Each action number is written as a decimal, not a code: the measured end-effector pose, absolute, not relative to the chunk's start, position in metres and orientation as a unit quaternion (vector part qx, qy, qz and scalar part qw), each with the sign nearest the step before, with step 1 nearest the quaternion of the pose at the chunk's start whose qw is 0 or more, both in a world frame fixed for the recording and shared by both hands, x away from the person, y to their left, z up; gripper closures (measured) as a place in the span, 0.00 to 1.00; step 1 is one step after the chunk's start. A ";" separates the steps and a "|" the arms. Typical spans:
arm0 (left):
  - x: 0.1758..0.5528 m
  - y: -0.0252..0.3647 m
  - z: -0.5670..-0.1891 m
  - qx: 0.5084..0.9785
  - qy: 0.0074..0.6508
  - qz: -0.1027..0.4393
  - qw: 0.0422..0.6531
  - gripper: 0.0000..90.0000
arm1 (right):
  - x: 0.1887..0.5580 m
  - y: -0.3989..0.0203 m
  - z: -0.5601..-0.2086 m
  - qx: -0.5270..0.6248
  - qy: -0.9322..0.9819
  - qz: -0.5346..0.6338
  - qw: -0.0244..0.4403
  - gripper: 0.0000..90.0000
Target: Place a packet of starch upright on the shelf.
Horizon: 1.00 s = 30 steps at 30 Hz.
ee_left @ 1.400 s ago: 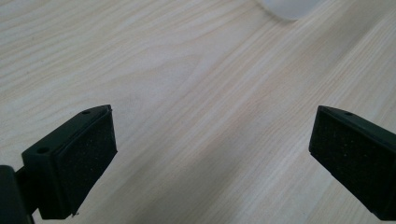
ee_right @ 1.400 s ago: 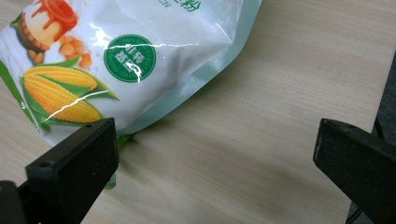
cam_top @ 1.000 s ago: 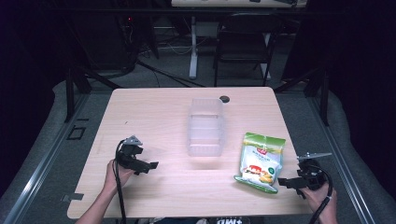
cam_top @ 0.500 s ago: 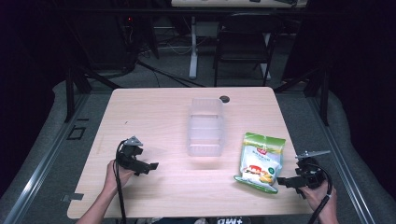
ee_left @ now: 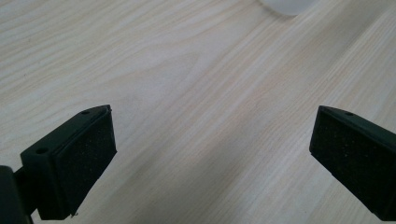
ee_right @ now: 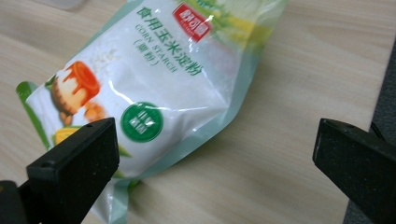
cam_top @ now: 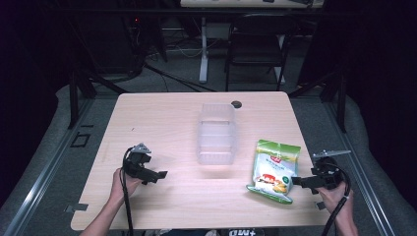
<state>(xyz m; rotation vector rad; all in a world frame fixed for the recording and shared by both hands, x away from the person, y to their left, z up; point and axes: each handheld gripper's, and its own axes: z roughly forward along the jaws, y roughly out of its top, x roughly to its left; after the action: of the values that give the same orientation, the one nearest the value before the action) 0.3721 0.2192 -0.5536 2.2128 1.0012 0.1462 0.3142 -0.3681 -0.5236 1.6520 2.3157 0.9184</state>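
From the high view we see a pale wooden table [cam_top: 162,123] with a clear, ribbed plastic container [cam_top: 216,133] standing near its middle and a small dark round spot [cam_top: 236,104] just behind it. A glossy green-and-white bag of corn starch [cam_top: 273,169] lies flat toward the right front, just beside our right gripper [cam_top: 301,181]; our left gripper [cam_top: 158,175] rests well apart at the left front.

In the left gripper view, our two black jaws with grainy foam pads [ee_left: 88,156] stand wide apart over bare wood grain, holding nothing; a frosted corner of the container [ee_left: 288,5] shows at the top edge.

In the right gripper view, our jaws are also spread wide and empty. The bag [ee_right: 154,84] lies ahead, toward the left jaw. We read "CORN STARCH" beside Chinese characters, a red brand tag, a green round seal and a picture of an orange pudding.
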 end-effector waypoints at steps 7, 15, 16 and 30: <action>0.373 0.219 -0.553 0.853 0.385 0.055 0.348 0.00 | 0.331 -0.374 -0.525 0.562 0.760 0.319 0.069 0.02; 0.372 0.219 -0.553 0.853 0.384 0.055 0.348 0.00 | 0.356 -0.370 -0.528 0.558 0.760 0.326 0.064 0.05; 0.372 0.219 -0.553 0.854 0.384 0.056 0.348 0.00 | 0.359 -0.370 -0.528 0.559 0.760 0.325 0.063 0.05; 0.373 0.219 -0.553 0.854 0.383 0.057 0.347 0.00 | 0.379 -0.372 -0.537 0.567 0.752 0.331 0.046 0.13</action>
<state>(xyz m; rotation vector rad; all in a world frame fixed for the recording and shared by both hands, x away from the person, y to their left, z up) 0.3726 0.2189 -0.5529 2.2170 0.9935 0.1472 0.3785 -0.3715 -0.5372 1.7319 2.2965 1.0109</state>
